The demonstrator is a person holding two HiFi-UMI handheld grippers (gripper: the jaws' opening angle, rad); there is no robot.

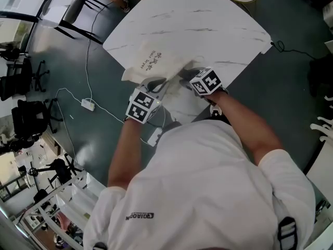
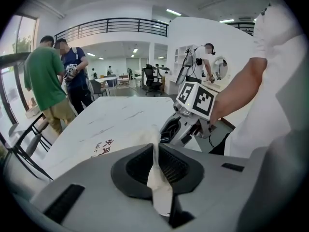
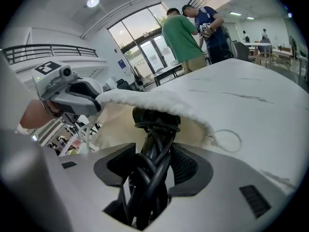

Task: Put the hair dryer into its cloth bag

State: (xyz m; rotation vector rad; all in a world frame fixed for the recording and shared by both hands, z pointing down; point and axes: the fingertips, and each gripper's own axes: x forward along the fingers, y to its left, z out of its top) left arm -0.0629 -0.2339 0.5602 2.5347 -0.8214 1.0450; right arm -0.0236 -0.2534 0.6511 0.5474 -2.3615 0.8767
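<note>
Coiled black cord (image 3: 149,180) is shown closest to the lens, clamped between the jaws of the right gripper (image 3: 153,151), which are held wide apart by the thickness of the bundle. The cord is led forward into the open mouth of the cloth bag (image 3: 116,122). A dark end, judged to belong to the hair dryer (image 3: 155,116), is seen just inside that mouth; the body of the dryer is hidden by the cloth. The jaws of the left gripper (image 2: 157,166) are nearly pressed together on a thin fold of the bag's rim, by which the mouth is held up.

Possible faults: the thin fold may slip from the left jaws, so that the mouth collapses over the cord. The springy bundle may uncoil once released and spill out again. The bag lies near the near edge of the white table (image 1: 208,25) and may be dragged off by a hard push.

Containers: only the bag is present. The dryer is judged to lie largely within it, with most of the cord outside.
</note>
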